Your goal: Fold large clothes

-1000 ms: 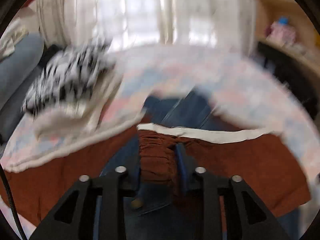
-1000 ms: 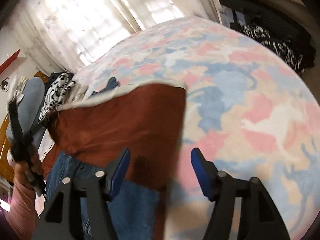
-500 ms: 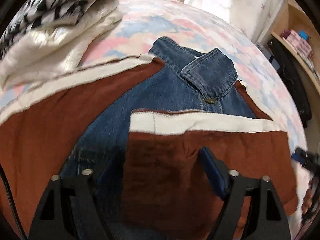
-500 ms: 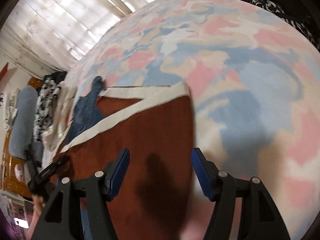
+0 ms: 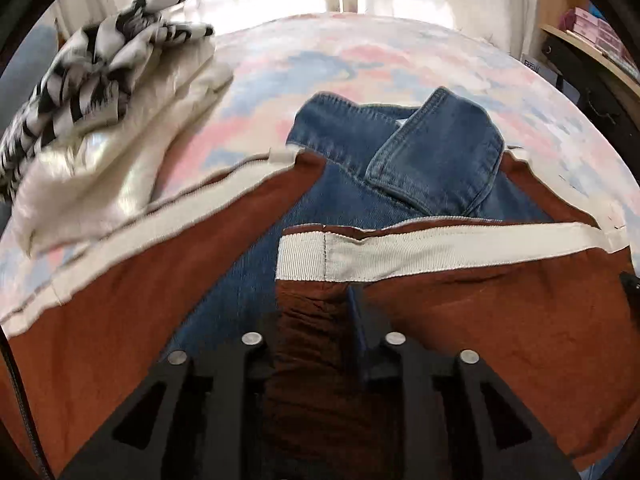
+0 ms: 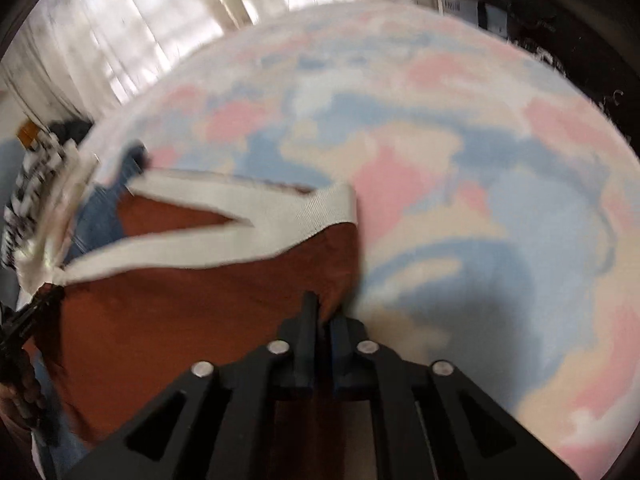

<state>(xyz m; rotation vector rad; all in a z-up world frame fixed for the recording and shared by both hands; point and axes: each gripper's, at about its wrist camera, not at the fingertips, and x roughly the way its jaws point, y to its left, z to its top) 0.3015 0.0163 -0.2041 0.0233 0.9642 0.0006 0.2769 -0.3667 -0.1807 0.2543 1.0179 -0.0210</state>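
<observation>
While both grippers point steeply down at the bed, each has just been closing on the rust-brown cloth of the folded-over flap. The left gripper (image 5: 316, 320) has its jaws drawn in on a bunched ridge of that brown fabric, just below the cream band (image 5: 440, 250) that edges the flap. The right gripper (image 6: 320, 320) has its jaws nearly together, pinching the brown cloth close to the flap's outer edge, where the cloth stops and the pastel bedspread (image 6: 500, 200) begins. Outward from the two grips lies the jacket (image 5: 380, 200): denim outside, brown lining, opened flat on the bed. Its collar (image 5: 436, 152) is at the far end, away from both hands, so the long axis runs from the person toward the window. The gripped flap lies across the jacket's right half, with its cream band crossing the body from side to side. The left hold sits near the jacket's middle line, the right one at the outer side, so the two grips span the flap's width. The opposite panel (image 5: 120, 312), brown with its own cream edge, spreads out beyond the left gripper and is the nearer work for that hand. I'd judge the next move carries this flap along or across that axis. A pile of folded clothes (image 5: 104, 120) rests just beyond the left panel.
</observation>
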